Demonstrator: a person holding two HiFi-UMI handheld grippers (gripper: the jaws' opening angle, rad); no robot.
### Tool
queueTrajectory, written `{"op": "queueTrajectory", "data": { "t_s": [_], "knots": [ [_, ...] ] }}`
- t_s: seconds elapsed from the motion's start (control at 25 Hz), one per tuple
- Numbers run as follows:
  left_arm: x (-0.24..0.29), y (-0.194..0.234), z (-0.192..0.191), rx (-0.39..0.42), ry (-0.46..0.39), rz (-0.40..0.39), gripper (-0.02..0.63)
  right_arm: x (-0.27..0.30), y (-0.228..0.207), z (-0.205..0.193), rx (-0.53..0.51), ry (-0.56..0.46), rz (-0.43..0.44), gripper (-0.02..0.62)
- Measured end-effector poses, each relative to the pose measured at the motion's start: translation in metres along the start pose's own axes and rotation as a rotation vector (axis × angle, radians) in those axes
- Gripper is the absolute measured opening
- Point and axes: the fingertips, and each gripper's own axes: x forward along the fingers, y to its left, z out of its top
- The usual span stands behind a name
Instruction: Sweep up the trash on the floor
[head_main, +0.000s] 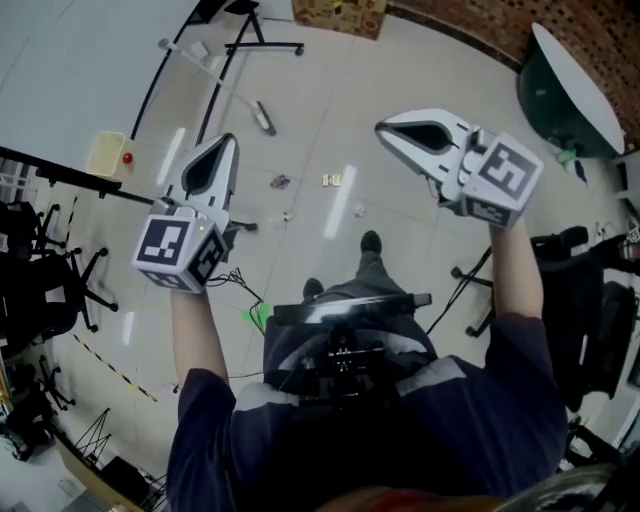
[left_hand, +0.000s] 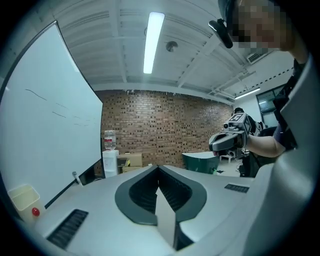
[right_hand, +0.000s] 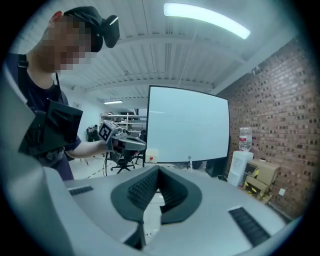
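Several small scraps of trash lie on the pale floor ahead of my feet. A broom with a white handle and a grey head lies flat on the floor beyond them. Both grippers are held up in the air, well above the floor. My left gripper is shut and holds nothing. My right gripper has its jaw tips together and is empty too. Each gripper shows in the other's view: the right gripper and the left gripper.
A whiteboard on a black stand is at the left, with a yellow box beside it. Office chairs flank me. A dark green bin, cardboard boxes, a water dispenser and floor cables are around.
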Motion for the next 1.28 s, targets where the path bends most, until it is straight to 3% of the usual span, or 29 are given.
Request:
{"op": "queueTrajectory", "data": {
  "t_s": [0.24, 0.4, 0.64, 0.84, 0.96, 1.12, 1.28],
  "knots": [
    [0.064, 0.0, 0.033, 0.009, -0.004, 0.143, 0.002, -0.013, -0.099, 0.018, -0.06, -0.022, 0.131, 0.02],
    [0.078, 0.006, 0.049, 0.004, 0.011, 0.232, 0.002, 0.004, -0.16, 0.035, -0.049, -0.08, 0.134, 0.02],
    [0.088, 0.026, 0.026, -0.005, 0.075, 0.322, 0.002, 0.04, -0.18, 0.013, -0.017, -0.067, 0.206, 0.02],
    [0.107, 0.048, 0.012, -0.011, 0.07, 0.345, 0.002, 0.075, -0.183, 0.018, -0.015, -0.104, 0.278, 0.02],
    [0.126, 0.083, 0.002, -0.002, 0.073, 0.346, 0.002, 0.118, -0.198, 0.025, -0.031, -0.12, 0.255, 0.02],
    [0.149, 0.146, -0.006, -0.009, 0.033, 0.356, 0.002, 0.192, -0.217, 0.033, -0.129, -0.126, 0.162, 0.02],
    [0.176, 0.235, -0.017, -0.037, 0.037, 0.359, 0.002, 0.282, -0.242, 0.046, -0.163, -0.121, 0.136, 0.02]
  ]
}}
